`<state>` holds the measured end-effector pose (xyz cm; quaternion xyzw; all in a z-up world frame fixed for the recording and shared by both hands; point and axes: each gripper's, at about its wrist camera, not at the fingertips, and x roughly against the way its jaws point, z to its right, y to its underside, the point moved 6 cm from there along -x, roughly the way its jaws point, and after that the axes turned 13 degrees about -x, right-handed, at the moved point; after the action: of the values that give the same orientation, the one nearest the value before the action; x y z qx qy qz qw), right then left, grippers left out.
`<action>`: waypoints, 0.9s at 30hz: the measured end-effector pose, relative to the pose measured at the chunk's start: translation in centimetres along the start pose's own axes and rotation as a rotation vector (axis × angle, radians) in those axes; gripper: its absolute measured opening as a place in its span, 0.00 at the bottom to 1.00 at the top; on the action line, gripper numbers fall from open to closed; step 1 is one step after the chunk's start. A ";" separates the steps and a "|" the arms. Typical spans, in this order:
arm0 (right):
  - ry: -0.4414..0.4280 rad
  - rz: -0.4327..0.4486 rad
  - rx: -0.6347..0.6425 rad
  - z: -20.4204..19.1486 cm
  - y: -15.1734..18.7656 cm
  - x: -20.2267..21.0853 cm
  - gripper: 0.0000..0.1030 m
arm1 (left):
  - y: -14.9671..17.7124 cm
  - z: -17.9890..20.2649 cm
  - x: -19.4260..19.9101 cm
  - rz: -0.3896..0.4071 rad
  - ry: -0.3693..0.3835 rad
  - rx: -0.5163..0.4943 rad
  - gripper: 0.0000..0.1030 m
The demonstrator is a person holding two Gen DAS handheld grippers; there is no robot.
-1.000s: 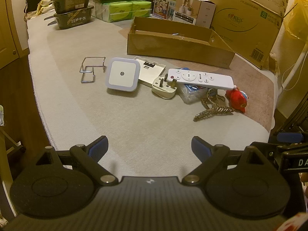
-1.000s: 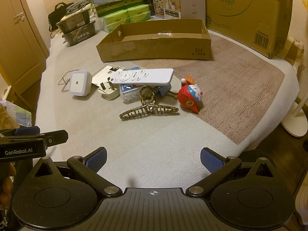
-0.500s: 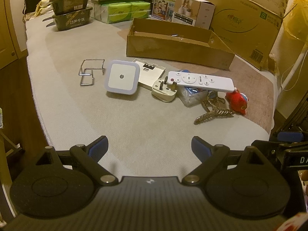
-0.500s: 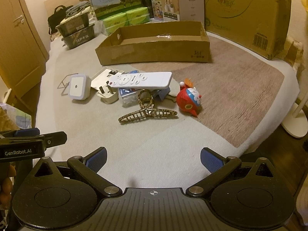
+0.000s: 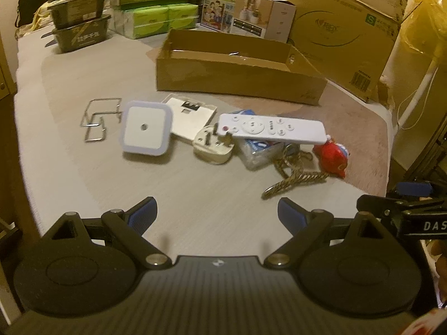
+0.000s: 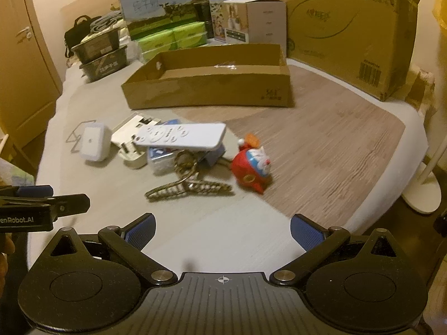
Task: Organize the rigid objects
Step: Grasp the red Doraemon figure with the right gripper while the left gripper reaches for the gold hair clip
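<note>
A pile of small objects lies on the table (image 5: 111,184) in front of a shallow cardboard tray (image 5: 237,83) (image 6: 206,89). From left: a bent wire holder (image 5: 97,120), a square white night light (image 5: 145,128) (image 6: 93,142), a white flat plate (image 5: 192,114), a cream plug (image 5: 213,146), a white remote (image 5: 272,128) (image 6: 181,136) resting on a clear packet (image 5: 259,150), a leopard hair claw (image 5: 296,180) (image 6: 190,188) and a red toy (image 5: 332,157) (image 6: 252,167). My left gripper (image 5: 216,213) and right gripper (image 6: 222,230) hover open and empty short of the pile.
Large cardboard cartons (image 6: 349,28), milk and tissue boxes (image 5: 156,19) and dark stacked trays (image 5: 81,28) line the back of the table. A white stand (image 6: 427,184) is on the floor at right. The table edge drops off at left (image 5: 25,150).
Both grippers have drifted a little nearer the pile, so the objects look larger. Both stay open; nothing on the table has moved.
</note>
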<state>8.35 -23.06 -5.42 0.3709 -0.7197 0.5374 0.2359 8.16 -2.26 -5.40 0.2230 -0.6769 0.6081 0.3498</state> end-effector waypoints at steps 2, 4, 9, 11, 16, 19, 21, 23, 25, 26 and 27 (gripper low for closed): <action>0.005 0.009 0.002 0.5 -0.5 -0.4 0.97 | -0.4 0.5 -0.6 0.004 0.006 -0.002 0.89; 0.003 0.013 -0.001 1.1 -1.1 -0.8 0.92 | -0.9 1.0 -1.2 0.006 0.016 -0.005 0.89; -0.010 0.023 0.001 2.1 -2.5 -2.1 0.83 | -1.8 2.1 -2.9 0.005 0.032 -0.014 0.88; -0.013 0.021 0.010 2.4 -2.9 -2.7 0.79 | -2.0 2.5 -3.5 0.005 0.042 -0.011 0.88; -0.039 0.003 0.021 2.9 -3.9 -4.3 0.70 | -2.7 3.3 -4.8 0.001 0.054 -0.013 0.86; -0.051 -0.006 0.016 3.0 -4.4 -5.3 0.67 | -3.0 3.5 -5.3 0.001 0.056 -0.013 0.86; -0.054 -0.010 0.014 3.2 -4.7 -6.0 0.64 | -3.1 3.5 -5.7 -0.001 0.059 -0.014 0.86; -0.054 -0.016 0.011 3.3 -4.9 -6.6 0.62 | -3.2 3.6 -6.0 -0.003 0.063 -0.012 0.86; -0.054 -0.022 0.008 3.4 -5.1 -7.3 0.60 | -3.2 3.7 -6.2 -0.003 0.067 -0.011 0.86; -0.055 -0.025 0.008 3.5 -5.1 -7.5 0.59 | -3.2 3.8 -6.3 -0.003 0.069 -0.010 0.86; -0.055 -0.028 0.010 3.5 -5.2 -7.8 0.57 | -3.2 3.8 -6.5 -0.004 0.072 -0.009 0.86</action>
<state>17.40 -24.94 -9.17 0.3968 -0.7179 0.5274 0.2214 13.95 -7.27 -8.14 0.2009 -0.6663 0.6118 0.3760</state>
